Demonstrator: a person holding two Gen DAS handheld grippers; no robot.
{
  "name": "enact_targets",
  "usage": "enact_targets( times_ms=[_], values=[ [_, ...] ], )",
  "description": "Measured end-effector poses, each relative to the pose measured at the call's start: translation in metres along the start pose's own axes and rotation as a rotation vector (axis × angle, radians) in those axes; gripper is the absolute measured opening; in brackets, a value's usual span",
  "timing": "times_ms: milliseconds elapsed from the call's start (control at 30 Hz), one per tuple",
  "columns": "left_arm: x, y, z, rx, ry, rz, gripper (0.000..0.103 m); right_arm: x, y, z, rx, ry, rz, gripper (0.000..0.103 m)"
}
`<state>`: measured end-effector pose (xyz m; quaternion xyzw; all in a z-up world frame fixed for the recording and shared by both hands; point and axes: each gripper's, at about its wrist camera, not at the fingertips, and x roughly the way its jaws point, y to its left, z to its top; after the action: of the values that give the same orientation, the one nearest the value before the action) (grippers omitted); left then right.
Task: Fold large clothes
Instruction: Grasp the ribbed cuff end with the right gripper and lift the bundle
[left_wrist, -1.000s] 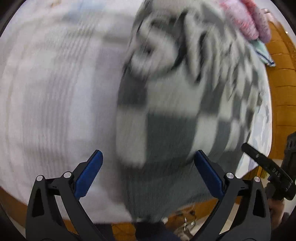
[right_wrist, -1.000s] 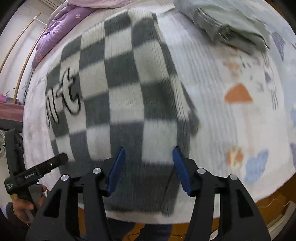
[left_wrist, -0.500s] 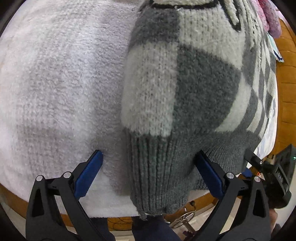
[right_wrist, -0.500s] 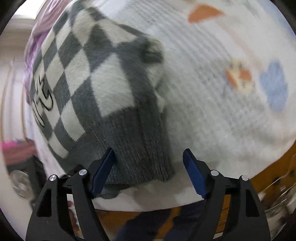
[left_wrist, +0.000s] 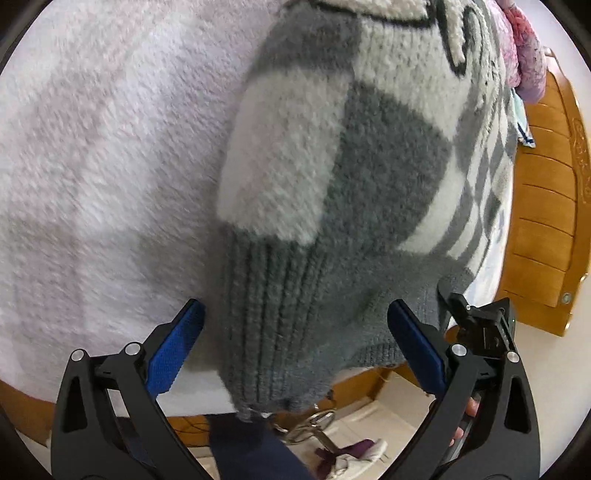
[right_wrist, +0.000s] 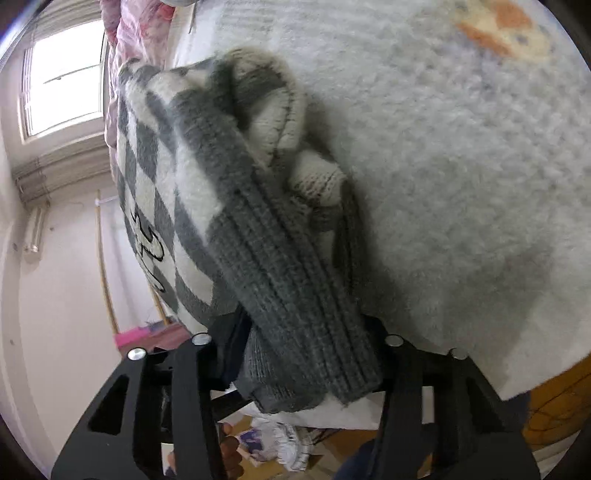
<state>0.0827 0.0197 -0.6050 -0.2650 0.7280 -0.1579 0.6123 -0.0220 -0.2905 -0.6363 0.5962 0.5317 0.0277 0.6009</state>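
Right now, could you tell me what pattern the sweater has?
Grey and cream checks on the sweater, with a plain grey ribbed hem; clearest in the left wrist view.

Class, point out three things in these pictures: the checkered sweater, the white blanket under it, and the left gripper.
checkered sweater (left_wrist: 388, 166), left wrist view, on a grey square.
white blanket (left_wrist: 110, 147), left wrist view, on bare fleece.
left gripper (left_wrist: 295, 336), left wrist view, midway between the blue fingertips.
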Motion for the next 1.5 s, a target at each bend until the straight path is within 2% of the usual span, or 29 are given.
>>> enact_targets(
  times_ms=[133, 233, 333, 400, 467, 500, 600, 633, 700, 767, 833, 933, 1000, 1033, 1067, 1100, 1133, 1167, 1267, 1367, 1400, 1433, 1500],
  values=[
    [0.015, 0.011, -0.007, -0.062, 0.001, -0.052, 0.099, -0.020, 0.012, -0.005, 0.053, -0.005, 0.075, 0.032],
    [0.017, 0.018, -0.010, -0.102, -0.044, -0.078, 0.099, -0.029, 0.003, -0.011, 0.109, -0.004, 0.133, 0.031],
    [0.015, 0.018, -0.013, -0.090, -0.068, -0.076, 0.096, -0.036, -0.016, -0.013, 0.176, -0.010, 0.179, 0.031],
    [0.008, 0.017, -0.016, -0.091, -0.055, -0.104, 0.093, -0.042, -0.019, -0.014, 0.202, -0.010, 0.224, 0.030],
    [-0.001, 0.023, -0.014, -0.141, -0.059, -0.158, 0.093, -0.043, -0.015, -0.014, 0.213, -0.007, 0.258, 0.030],
    [-0.007, 0.030, -0.013, -0.163, -0.073, -0.170, 0.093, -0.047, -0.015, -0.014, 0.214, -0.003, 0.270, 0.030],
    [-0.030, 0.042, 0.002, -0.160, -0.184, -0.188, 0.094, -0.045, -0.005, -0.020, 0.227, 0.013, 0.304, 0.030],
    [-0.033, 0.044, 0.006, -0.165, -0.195, -0.199, 0.094, -0.047, -0.004, -0.020, 0.238, 0.015, 0.315, 0.030],
    [-0.026, 0.050, 0.016, -0.197, -0.165, -0.244, 0.095, -0.043, -0.013, -0.018, 0.268, 0.018, 0.342, 0.030],
    [-0.017, 0.048, 0.018, -0.207, -0.136, -0.251, 0.096, -0.040, -0.008, -0.022, 0.304, 0.019, 0.376, 0.030],
    [-0.011, 0.052, 0.014, -0.219, -0.141, -0.281, 0.096, -0.037, -0.004, -0.024, 0.339, 0.020, 0.421, 0.030],
    [-0.003, 0.056, 0.012, -0.248, -0.161, -0.312, 0.096, -0.036, 0.001, -0.025, 0.327, 0.020, 0.417, 0.030],
    [-0.002, 0.052, 0.014, -0.245, -0.153, -0.307, 0.096, -0.043, 0.003, -0.022, 0.259, 0.004, 0.328, 0.029],
    [0.003, 0.043, 0.014, -0.223, -0.140, -0.309, 0.089, -0.047, 0.005, -0.021, 0.217, -0.007, 0.276, 0.029],
    [0.003, 0.040, 0.015, -0.197, -0.136, -0.297, 0.075, -0.049, 0.008, -0.021, 0.203, -0.011, 0.256, 0.029],
    [0.003, 0.037, 0.019, -0.171, -0.127, -0.286, 0.067, -0.049, 0.009, -0.021, 0.200, -0.014, 0.243, 0.029],
    [0.001, 0.035, 0.020, -0.170, -0.116, -0.306, 0.051, -0.049, 0.008, -0.020, 0.195, -0.024, 0.220, 0.030],
    [-0.001, 0.036, 0.020, -0.201, -0.104, -0.337, 0.046, -0.050, 0.006, -0.019, 0.193, -0.041, 0.206, 0.030],
    [-0.013, 0.039, 0.021, -0.270, -0.080, -0.435, 0.037, -0.054, -0.006, -0.021, 0.236, -0.080, 0.183, 0.039],
    [-0.025, 0.030, 0.020, -0.260, -0.076, -0.487, 0.031, -0.052, -0.019, -0.022, 0.259, -0.089, 0.159, 0.059],
    [-0.030, 0.033, 0.020, -0.270, -0.070, -0.515, 0.031, -0.051, -0.024, -0.022, 0.273, -0.088, 0.162, 0.071],
    [-0.035, 0.036, 0.017, -0.284, -0.066, -0.535, 0.031, -0.050, -0.033, -0.023, 0.300, -0.093, 0.196, 0.079],
    [-0.039, 0.031, 0.019, -0.296, -0.060, -0.561, 0.031, -0.044, -0.047, -0.026, 0.354, -0.069, 0.273, 0.086]
  ],
)
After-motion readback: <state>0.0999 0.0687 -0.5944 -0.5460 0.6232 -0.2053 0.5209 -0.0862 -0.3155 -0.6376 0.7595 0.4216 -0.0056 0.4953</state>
